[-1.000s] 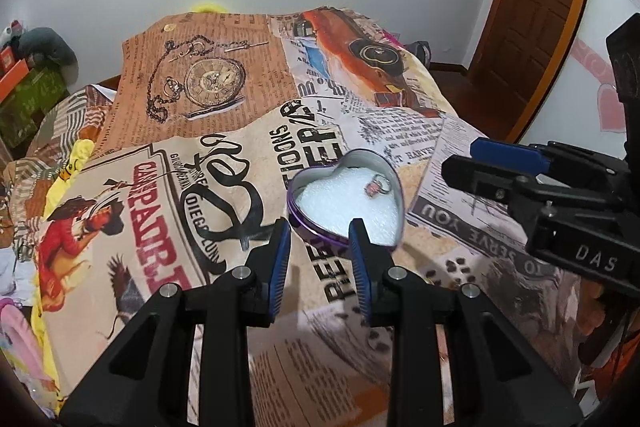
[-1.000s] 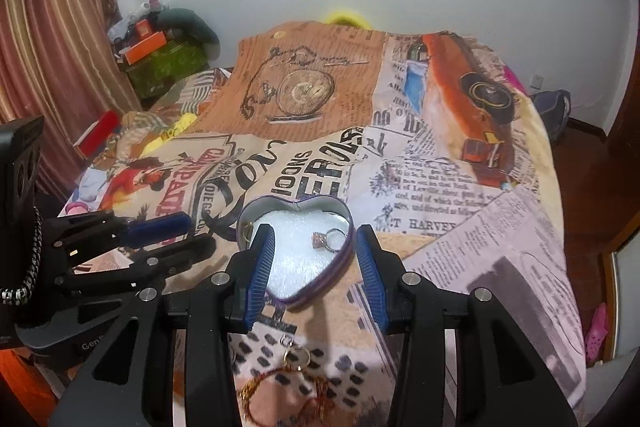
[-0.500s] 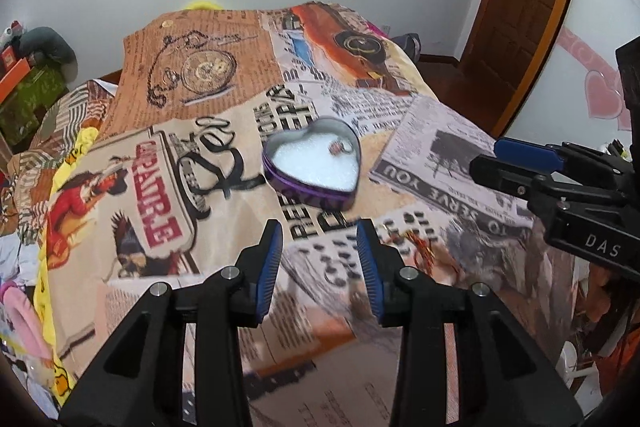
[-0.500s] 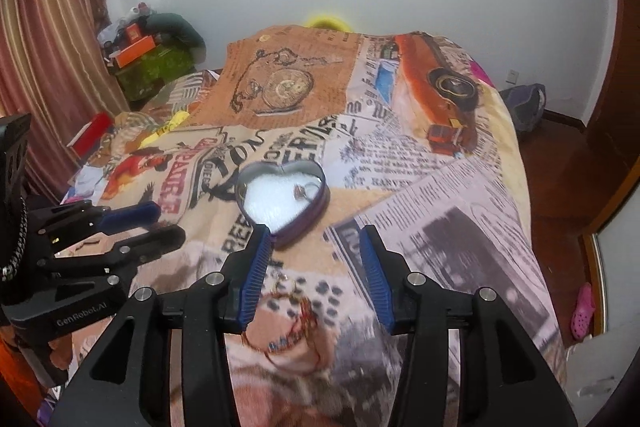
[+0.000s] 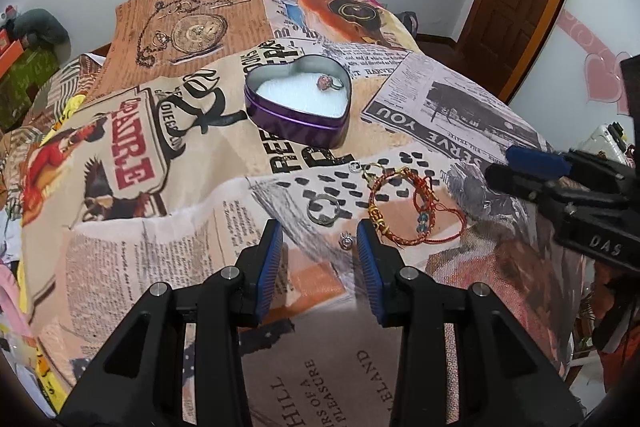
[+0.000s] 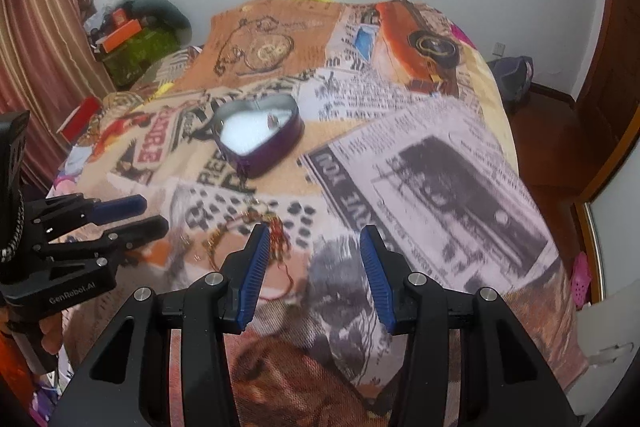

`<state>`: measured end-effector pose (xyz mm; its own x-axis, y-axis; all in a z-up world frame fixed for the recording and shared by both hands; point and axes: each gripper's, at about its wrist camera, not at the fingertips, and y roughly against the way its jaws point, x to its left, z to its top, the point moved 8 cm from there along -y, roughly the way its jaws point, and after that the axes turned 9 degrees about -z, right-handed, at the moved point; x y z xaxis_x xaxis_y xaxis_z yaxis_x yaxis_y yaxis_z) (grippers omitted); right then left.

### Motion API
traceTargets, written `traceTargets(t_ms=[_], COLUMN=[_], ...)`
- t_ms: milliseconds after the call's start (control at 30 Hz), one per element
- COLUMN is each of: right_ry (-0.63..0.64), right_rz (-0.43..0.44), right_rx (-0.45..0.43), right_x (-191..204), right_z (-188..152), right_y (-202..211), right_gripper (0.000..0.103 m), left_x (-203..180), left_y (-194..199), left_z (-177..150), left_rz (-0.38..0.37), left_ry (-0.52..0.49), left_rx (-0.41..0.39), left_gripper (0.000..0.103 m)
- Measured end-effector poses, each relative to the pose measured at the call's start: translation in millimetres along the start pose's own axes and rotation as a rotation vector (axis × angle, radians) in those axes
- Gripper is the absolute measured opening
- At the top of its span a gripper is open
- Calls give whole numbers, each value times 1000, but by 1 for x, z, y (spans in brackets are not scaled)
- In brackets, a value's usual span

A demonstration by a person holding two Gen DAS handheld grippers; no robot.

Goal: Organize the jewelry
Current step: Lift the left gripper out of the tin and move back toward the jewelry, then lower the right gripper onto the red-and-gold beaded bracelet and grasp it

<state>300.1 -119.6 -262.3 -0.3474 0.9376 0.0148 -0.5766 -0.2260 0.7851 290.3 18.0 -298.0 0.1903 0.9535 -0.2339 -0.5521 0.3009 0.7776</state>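
Purple metal forms the wall of the heart-shaped tin, open on the printed bedspread at 12 o'clock of the left tongs in the left wrist view. Its floor is white, and a silver ring with a pink stone lies inside toward the tin's 2 o'clock lobe. Nearer the tongs, a plain silver ring rests on the bedspread, a small silver charm sits between the blue pads, and a tangle of red-and-gold cord bracelets lies at 2 o'clock. The left tongs stand wide apart and hold nothing. The right tongs enter at 3 o'clock; their gap looks narrow from this angle.

In the right wrist view, which is blurred, the right tongs gape wide and empty above the bedspread. The tin sits at 11 o'clock, the bracelets just beside the left pad, and the left tongs at 9 o'clock.
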Motion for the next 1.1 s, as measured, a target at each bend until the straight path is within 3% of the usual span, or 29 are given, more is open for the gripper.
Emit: traceTargets(t_ms=[167, 367, 767, 867, 1100], right_ry=[13, 65, 100, 106, 125], right_rz=[18, 39, 96, 107, 150], right_rx=[28, 19, 23, 22, 50], right_x=[7, 23, 46, 53, 75], right_z=[-11, -14, -17, -12, -1], right_y=[-12, -18, -16, -17, -28], right_gripper=[43, 43, 40, 36, 30], left_x=[-3, -2, 5, 6, 14], left_y=[-8, -18, -24, -23, -10], left_z=[-4, -7, -7, -7, -11], left_rz=[-23, -26, -75, -93, -86], left_ry=[-9, -14, 24, 27, 26], left_rx=[4, 16, 6, 4, 6], left_gripper=[37, 24, 12, 1, 0])
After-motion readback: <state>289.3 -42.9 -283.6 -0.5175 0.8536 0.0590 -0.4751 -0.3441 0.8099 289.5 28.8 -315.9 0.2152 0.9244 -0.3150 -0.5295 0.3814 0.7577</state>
